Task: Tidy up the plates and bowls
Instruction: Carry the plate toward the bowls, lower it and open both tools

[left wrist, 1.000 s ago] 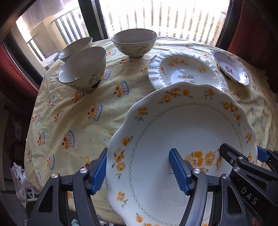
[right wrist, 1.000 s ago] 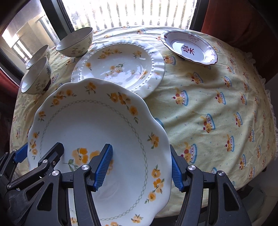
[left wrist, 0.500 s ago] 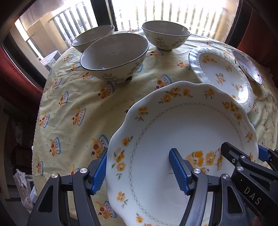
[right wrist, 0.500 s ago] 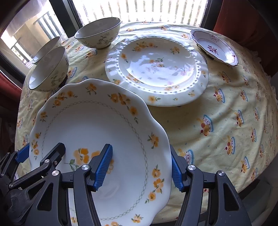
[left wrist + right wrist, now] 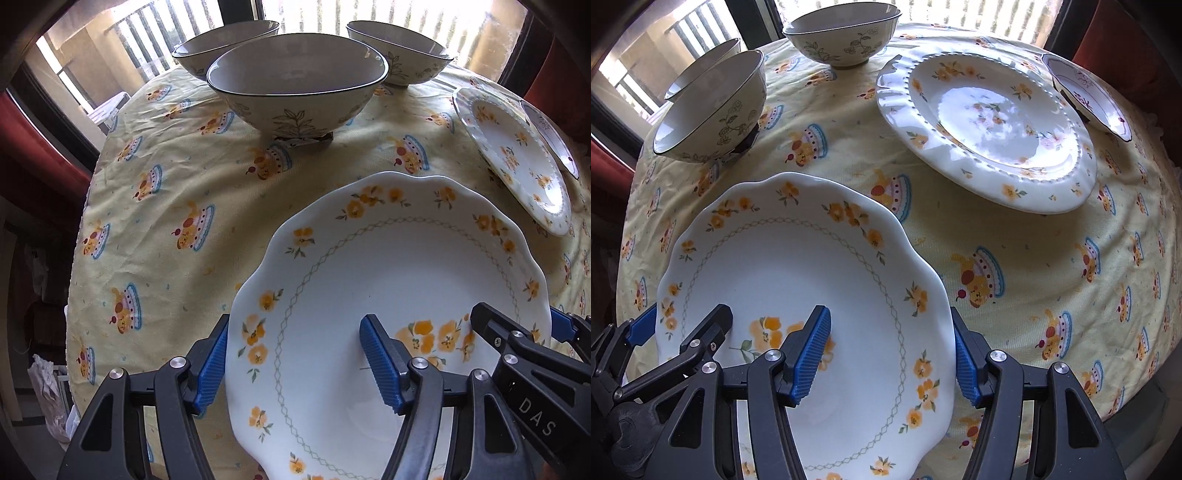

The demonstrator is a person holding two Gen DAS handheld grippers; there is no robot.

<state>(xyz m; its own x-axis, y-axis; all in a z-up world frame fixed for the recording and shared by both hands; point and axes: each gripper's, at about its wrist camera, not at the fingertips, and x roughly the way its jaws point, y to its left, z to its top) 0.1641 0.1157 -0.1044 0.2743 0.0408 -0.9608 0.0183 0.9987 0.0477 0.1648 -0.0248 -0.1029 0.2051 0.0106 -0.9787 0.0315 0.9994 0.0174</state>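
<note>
— Plates and bowls spread over a round tabletop [image 5: 1015,240] under a creased yellow cloth printed with cartoon cakes; what writing can we read?

— Only "DAS", white on the black body of the right gripper [image 5: 892,354] where it enters the left wrist view at lower right. A small scalloped dish [image 5: 1089,98] near the far right edge carries a dark red character we cannot make out.

— Where is the scalloped plate [image 5: 388,295]?

— Between both claws, above the near edge of the tabletop. It is glossy white with a wavy rim, orange flowers and a fine lattice ring. The left gripper [image 5: 301,358] has one ribbed blue pad outside the plate's left rim and one on its face; the right gripper does the same on the right rim. Both claws stand about half open and gripped on the rim.

— What does one camera give that the other does not?

— The right wrist view shows the beaded plate [image 5: 990,129] whole, fluted at one side and mirror-bright, towards the far right; the left view catches it only squeezed at the right border. The left view shows all three grey-lined bowls, the nearest bowl [image 5: 297,79] in front of two others along the far left edge, a leaf sprig on its side; in the right view the third is mostly hidden.
</note>
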